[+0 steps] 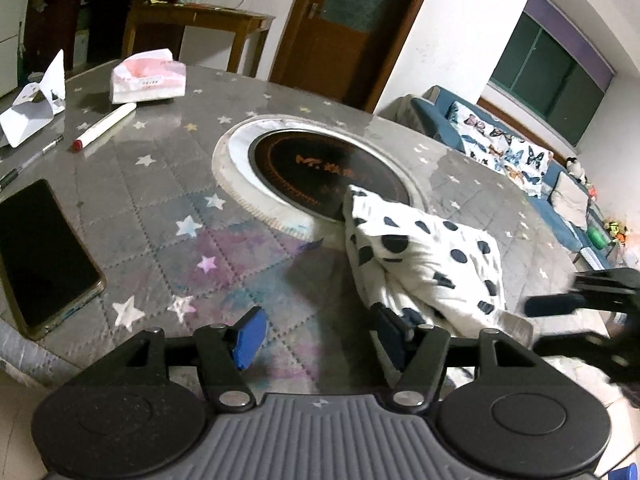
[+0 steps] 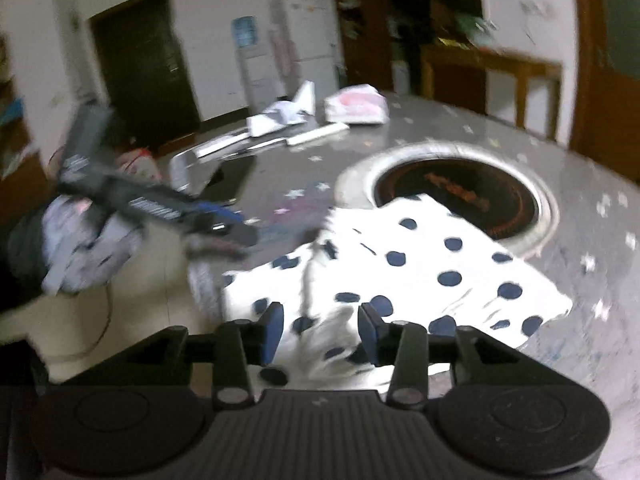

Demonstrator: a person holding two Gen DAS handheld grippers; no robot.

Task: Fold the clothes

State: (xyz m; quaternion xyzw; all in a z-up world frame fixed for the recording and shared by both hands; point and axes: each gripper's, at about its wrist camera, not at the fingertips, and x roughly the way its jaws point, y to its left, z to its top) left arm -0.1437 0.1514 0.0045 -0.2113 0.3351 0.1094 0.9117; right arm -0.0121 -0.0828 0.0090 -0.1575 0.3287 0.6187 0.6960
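Both tools open, dotted cloth point(image 2: 404, 268) on tbl

**Two wrist cameras low over the same round table**

The left wrist view sits just above the near edge of the grey star-patterned round table point(image 1: 160, 184), looking across it towards a brown wooden door point(image 1: 340, 20) and, far right, a blue sofa point(image 1: 440, 120). The right gripper point(image 1: 560, 304) enters at its right edge.

The right wrist view, blurred, looks from further right and faces more to the left, towards a white fridge point(image 2: 308, 36); the left gripper point(image 2: 224, 232) crosses its left side.

Both views share the black round inset hob point(image 1: 332, 168) point(image 2: 456, 192), the white navy-dotted cloth point(image 1: 424, 256) point(image 2: 420, 272), close beneath each camera, and the pink-white tissue pack point(image 1: 148, 80) point(image 2: 356, 106).
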